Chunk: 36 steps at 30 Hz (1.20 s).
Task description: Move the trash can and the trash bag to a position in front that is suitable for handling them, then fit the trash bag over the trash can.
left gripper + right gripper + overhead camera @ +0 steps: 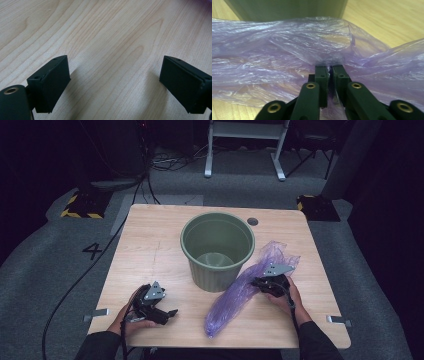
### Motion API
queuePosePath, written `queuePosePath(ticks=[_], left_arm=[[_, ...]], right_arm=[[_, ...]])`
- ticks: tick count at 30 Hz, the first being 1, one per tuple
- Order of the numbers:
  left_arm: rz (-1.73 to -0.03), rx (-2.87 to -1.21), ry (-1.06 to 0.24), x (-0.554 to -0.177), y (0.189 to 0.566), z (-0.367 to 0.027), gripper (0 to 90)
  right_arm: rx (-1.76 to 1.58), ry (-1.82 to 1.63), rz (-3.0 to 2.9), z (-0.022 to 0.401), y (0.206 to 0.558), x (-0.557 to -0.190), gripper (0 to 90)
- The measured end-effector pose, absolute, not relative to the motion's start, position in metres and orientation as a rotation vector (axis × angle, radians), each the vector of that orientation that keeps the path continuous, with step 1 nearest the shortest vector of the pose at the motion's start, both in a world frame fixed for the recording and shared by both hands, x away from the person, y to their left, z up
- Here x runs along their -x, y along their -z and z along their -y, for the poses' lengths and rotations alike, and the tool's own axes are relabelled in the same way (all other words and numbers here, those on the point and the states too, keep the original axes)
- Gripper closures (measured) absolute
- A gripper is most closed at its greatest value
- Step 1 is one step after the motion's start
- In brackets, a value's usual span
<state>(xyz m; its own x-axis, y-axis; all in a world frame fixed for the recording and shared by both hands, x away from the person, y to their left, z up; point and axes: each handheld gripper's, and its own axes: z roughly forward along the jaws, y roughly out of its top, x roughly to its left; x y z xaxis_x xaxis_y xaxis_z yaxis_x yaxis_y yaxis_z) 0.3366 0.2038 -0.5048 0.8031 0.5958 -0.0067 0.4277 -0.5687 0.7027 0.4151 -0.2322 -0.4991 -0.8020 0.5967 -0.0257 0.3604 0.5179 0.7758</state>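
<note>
Right gripper (329, 71) pinches a fold of the purple bag (240, 292), lying on the table (150, 245) beside the green bucket (217, 250). Lift gently so the thin film doesn't tear. Left gripper (162, 312) rests wide open, empty.

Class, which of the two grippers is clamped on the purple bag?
The right gripper: its jaws pinch the purple plastic bag. The left gripper stands open over bare table.

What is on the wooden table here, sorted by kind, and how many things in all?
Green buckets: 1, the green bucket, upright and open.
Purple plastic bags: 1, the purple plastic bag, lying beside the bucket, pinched by the right gripper.
Hand-held grippers: 2, that one and the left gripper, jaws apart over bare wood.
Total: 4
</note>
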Motion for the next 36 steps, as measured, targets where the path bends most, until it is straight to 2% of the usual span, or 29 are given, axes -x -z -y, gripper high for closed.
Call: queuePosePath(ticks=[8,23,36], left_arm=[[-0.748,-2.258,-0.295,-0.337,0.505,-0.204,9.0],[-0.743,-2.261,-0.293,-0.337,0.505,-0.204,9.0],[-0.743,-2.261,-0.293,-0.337,0.505,-0.204,9.0]], right_arm=[[-0.831,-1.201,-2.403,0.247,0.490,-0.408,89.5],[-0.820,-1.299,-2.275,0.271,0.468,-0.397,90.0],[-0.767,-1.404,-2.209,0.274,0.448,-0.386,90.0]])
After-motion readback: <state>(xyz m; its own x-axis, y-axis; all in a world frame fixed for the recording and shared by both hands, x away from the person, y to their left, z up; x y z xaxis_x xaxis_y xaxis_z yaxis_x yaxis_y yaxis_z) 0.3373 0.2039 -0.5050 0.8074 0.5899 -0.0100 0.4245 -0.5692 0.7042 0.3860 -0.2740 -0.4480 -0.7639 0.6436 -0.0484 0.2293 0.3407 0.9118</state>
